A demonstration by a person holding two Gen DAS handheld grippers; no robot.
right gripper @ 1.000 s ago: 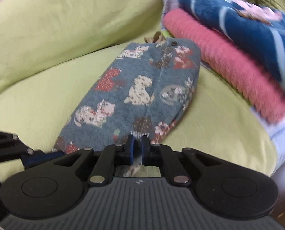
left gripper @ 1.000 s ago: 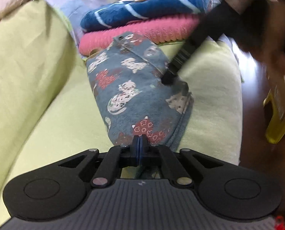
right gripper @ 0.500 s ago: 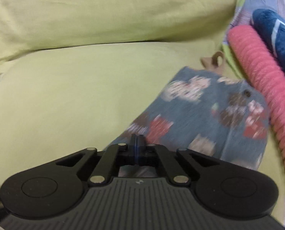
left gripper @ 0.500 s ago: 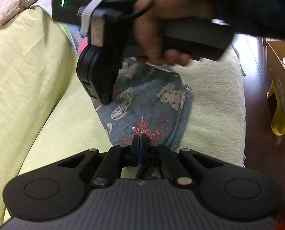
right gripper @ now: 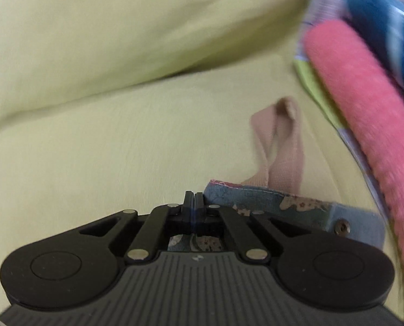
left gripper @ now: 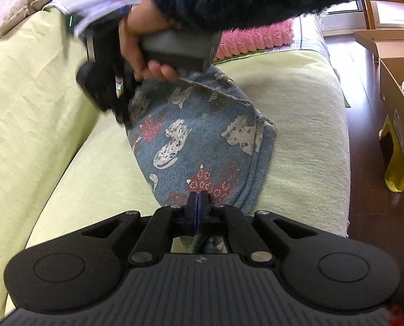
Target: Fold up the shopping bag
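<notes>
The shopping bag (left gripper: pixel 196 141) is blue fabric with a cat print, folded into a long strip on the yellow-green sofa seat (left gripper: pixel 305 114). My left gripper (left gripper: pixel 198 202) is shut on the bag's near end. My right gripper (right gripper: pixel 193 201) is shut at the bag's far end (right gripper: pixel 291 206), on its left corner. The bag's beige handle loop (right gripper: pixel 280 146) lies on the seat beyond it. In the left wrist view the right gripper's body (left gripper: pixel 107 81) and the hand holding it hover over the bag's far end.
A pink knit (right gripper: pixel 365 103) and a blue blanket (right gripper: pixel 386 27) are stacked at the sofa's end beside the bag. The sofa backrest (left gripper: pixel 25 95) rises on the left. A cardboard box (left gripper: pixel 397 103) and a yellow stool (left gripper: pixel 400 174) stand on the wooden floor to the right.
My right gripper has swung from the bag's near end across to its far end and closed there. My left gripper has stayed shut on the near end.
</notes>
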